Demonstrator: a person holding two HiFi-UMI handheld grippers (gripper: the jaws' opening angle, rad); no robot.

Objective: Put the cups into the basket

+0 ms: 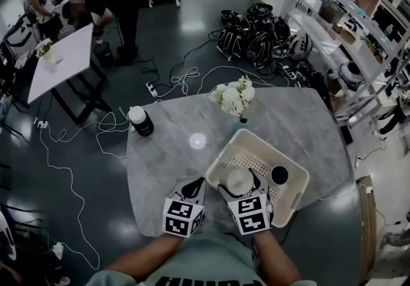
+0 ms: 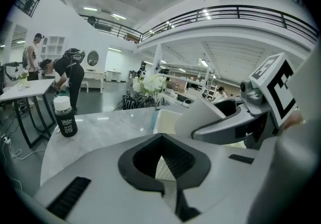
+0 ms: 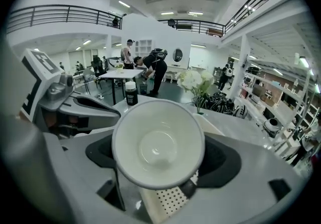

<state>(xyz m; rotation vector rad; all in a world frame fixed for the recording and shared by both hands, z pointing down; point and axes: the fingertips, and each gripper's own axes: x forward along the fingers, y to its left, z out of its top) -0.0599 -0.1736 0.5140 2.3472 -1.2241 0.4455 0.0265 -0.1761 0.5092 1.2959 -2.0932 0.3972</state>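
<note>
Cups are two here: a white cup sits pinched between the jaws of the right gripper, and a dark cup stands upright inside the basket, near its right wall; the right gripper view shows the white cup tipped back so that its open mouth faces the camera, with the black pads pressing its sides and the basket's perforated floor showing just beneath it; in the head view this cup hangs over the near half of the basket, apart from the dark one; the left gripper hovers just beside the right one, at the basket's near left corner, its jaws pressed together with nothing between them; only a corner of the basket shows through the gap behind the tips; the basket rests on a grey marble table, close to the person's edge; a vase of white flowers stands just beyond the basket's far corner; a dark bottle with a white cap stands upright at the table's far left, well apart from the basket.
</note>
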